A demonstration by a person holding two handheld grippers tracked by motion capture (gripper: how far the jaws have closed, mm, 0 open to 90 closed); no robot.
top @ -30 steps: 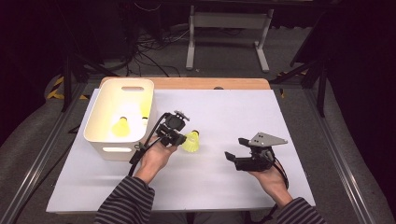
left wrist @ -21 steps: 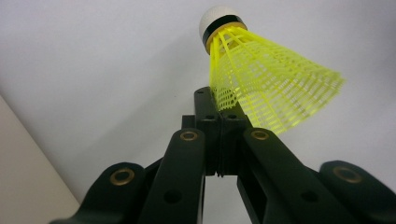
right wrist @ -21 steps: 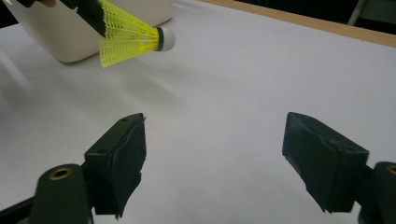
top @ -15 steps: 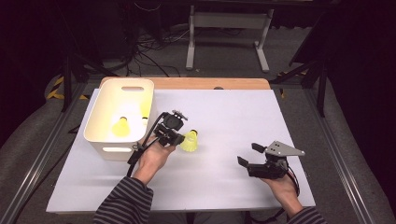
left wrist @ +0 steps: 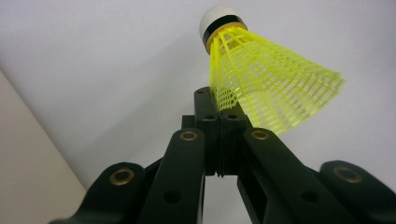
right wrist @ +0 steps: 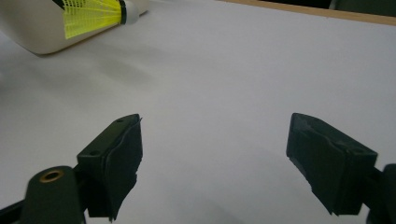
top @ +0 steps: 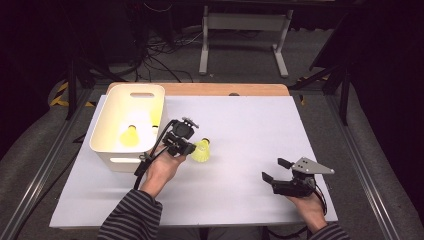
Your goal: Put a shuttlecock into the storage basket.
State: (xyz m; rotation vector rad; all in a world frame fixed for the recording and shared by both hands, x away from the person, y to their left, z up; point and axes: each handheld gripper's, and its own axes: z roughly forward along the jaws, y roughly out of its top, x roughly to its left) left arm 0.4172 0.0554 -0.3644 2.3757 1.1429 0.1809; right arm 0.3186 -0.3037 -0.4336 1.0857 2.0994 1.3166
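1. White rectangular plastic basket [top: 116,150] sits at the left of the white worktop [top: 240,130]; two yellow shuttlecocks lie inside it, one [top: 129,136] mid-floor, one [top: 155,116] against the right wall.
2. Left gripper [top: 192,148], just right of the basket, is clenched on the skirt rim of a yellow mesh shuttlecock with white cork cap [top: 201,150].
3. In the left gripper view the shuttlecock's [left wrist: 261,79] long axis tilts, cork up and away, skirt flaring toward the jaws.
4. Left hand [top: 161,167] reaches forward; the striped sleeve enters from the bottom.
5. Right gripper [top: 273,170] is low at the worktop's right front, well apart, pointing left, jaws just opening wide, nothing between them.
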